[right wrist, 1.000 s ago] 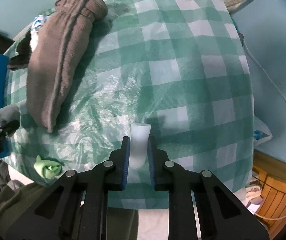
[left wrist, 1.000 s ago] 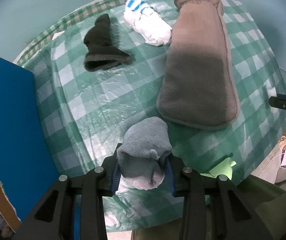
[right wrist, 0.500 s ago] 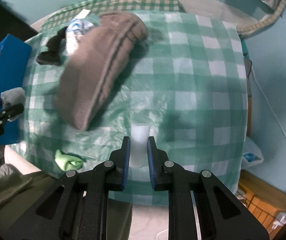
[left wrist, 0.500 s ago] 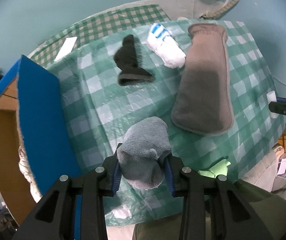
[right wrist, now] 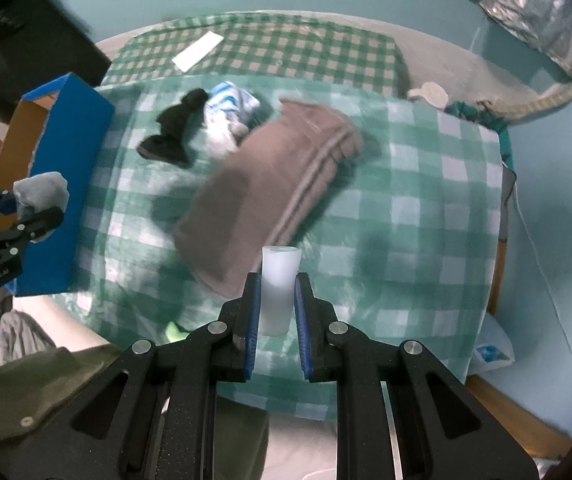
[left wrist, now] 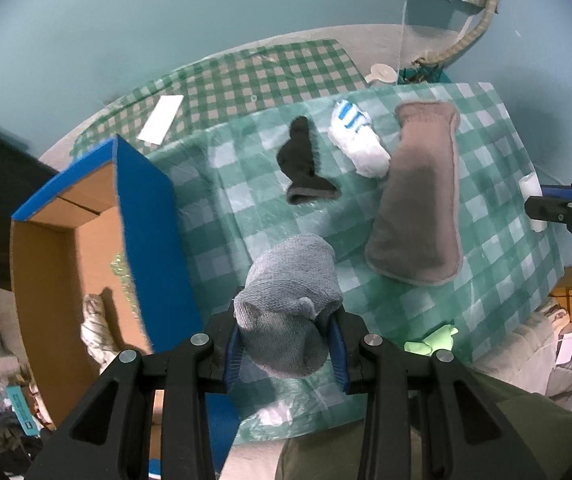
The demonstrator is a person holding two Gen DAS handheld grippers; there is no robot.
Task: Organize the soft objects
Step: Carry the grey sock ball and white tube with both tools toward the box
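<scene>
Teal walls surround a worktop [left wrist: 498,248] covered with a green-and-white checked cloth under clear plastic. At its left edge stands an open cardboard box [left wrist: 142,216] with blue outer sides. On the cloth lie a black sock [left wrist: 302,168], a white sock with blue stripes [left wrist: 360,140] just beside it, and a long brown cloth pouch [left wrist: 418,196] touching the white sock's end. A small green cloth [left wrist: 434,340] sits near the worktop's front edge.

The left gripper [left wrist: 286,344] hangs above the worktop close to the box's blue wall, its fingers [left wrist: 232,344] closed on a rolled grey sock [left wrist: 290,300] that bulges up between them. The right gripper [right wrist: 278,312] is held above the worktop on the other side, well apart from the left one, its fingers [right wrist: 252,312] clamped on a small white roll [right wrist: 278,284] that stands upright between the blue pads. The right wrist view is blurred, so the socks and pouch show there only roughly.
</scene>
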